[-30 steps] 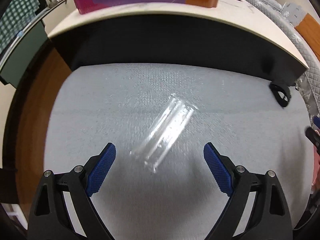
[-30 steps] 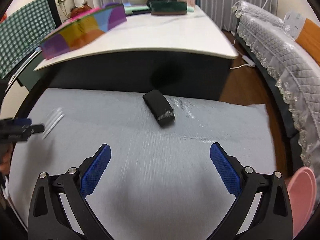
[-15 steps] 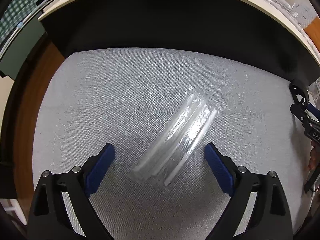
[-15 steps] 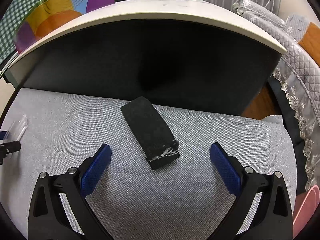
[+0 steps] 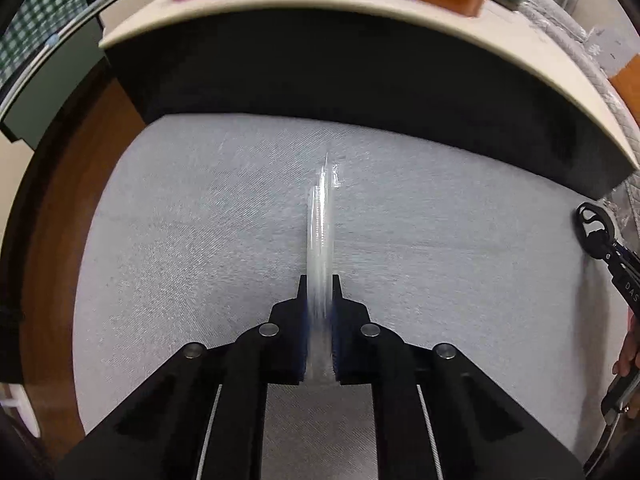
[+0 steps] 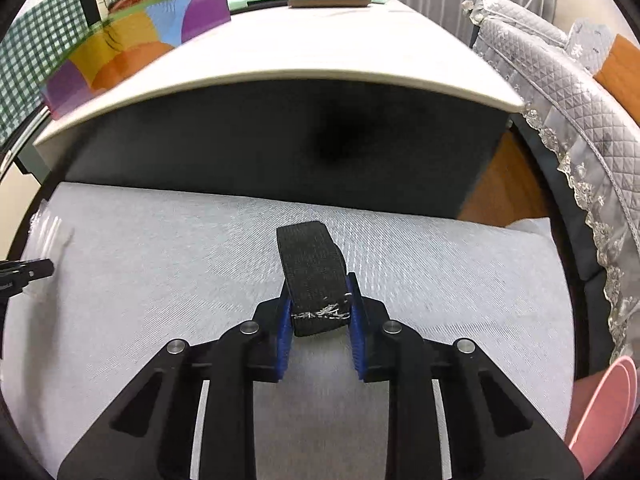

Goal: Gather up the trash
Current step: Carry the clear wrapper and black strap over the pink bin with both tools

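Two bits of trash, 1 per gripper. Left gripper: fingers nearly together, pinching 1 clear plastic wrapper edge-on; it sticks out fwd over the grey cushion, motion-blurred, so can't tell if its far end touches the fabric. Right gripper: closed partway, blue pads pressed on both sides of 1 black strap piece, frayed white threads at its near end; far end points to the dark table front. From my right cam I see the left tool's tip w/ wrapper at far left edge; from left cam, the right tool at far right edge.

Vs 0.5 s ago: both grippers were spread wide w/ wrapper and strap lying loose on cushion between the fingers; now both clamped. Wrapper lay flat and diagonal then, now stands on edge in line w/ fingers.
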The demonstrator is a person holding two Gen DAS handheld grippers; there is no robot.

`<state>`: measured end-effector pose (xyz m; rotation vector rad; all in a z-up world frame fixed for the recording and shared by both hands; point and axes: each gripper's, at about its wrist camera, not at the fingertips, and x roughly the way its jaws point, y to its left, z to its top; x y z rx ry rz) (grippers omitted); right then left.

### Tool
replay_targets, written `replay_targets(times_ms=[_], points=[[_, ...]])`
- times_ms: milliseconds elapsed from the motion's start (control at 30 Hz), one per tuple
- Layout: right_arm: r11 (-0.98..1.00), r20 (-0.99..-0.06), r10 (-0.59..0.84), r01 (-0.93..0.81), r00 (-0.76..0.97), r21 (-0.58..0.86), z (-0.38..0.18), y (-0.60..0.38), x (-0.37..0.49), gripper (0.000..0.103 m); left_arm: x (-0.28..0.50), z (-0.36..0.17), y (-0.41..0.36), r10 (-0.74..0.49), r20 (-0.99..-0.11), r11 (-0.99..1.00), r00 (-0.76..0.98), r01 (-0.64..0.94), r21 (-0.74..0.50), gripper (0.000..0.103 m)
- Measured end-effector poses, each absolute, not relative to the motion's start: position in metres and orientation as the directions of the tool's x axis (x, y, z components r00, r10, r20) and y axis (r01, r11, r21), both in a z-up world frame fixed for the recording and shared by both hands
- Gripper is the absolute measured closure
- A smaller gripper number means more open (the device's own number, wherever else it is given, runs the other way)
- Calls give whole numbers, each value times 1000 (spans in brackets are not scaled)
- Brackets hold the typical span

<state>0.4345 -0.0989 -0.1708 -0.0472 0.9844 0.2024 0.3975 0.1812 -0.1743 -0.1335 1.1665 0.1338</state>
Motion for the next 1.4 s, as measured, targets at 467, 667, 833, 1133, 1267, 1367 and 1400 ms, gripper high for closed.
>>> replay_targets(times_ms=[467, 667, 833, 1133, 1267, 1367, 1400], points=[[974, -807, 223, -160, 546, 161, -83, -167, 324, 78, 308, -94, 91, -56, -836, 998, 546, 54, -31, 94], [975, -774, 224, -137, 592, 177, -60, -203, 260, 78, 284, -72, 58, -99, -826, 992, 555, 119, -40, 94], [971, -749, 236, -119, 619, 208, -55, -229, 221, 78, 246, -63, 9, -172, -824, 978, 540, 194, -77, 94], [974, -704, 186, -34, 685, 224, -45, -290, 178, 78, 227, -54, -72, -264, -826, 945, 498, 306, -118, 94], [971, -689, 154, 20, 708, 238, -44, -319, 168, 78, 223, -49, -111, -280, -828, 926, 486, 366, -98, 94], [965, -683, 136, 59, 718, 254, -42, -338, 165, 78, 225, -45, -136, -285, -828, 913, 482, 400, -82, 94], [964, -681, 125, 73, 722, 255, -40, -345, 164, 78, 227, -43, -146, -294, -827, 906, 479, 415, -81, 94]])
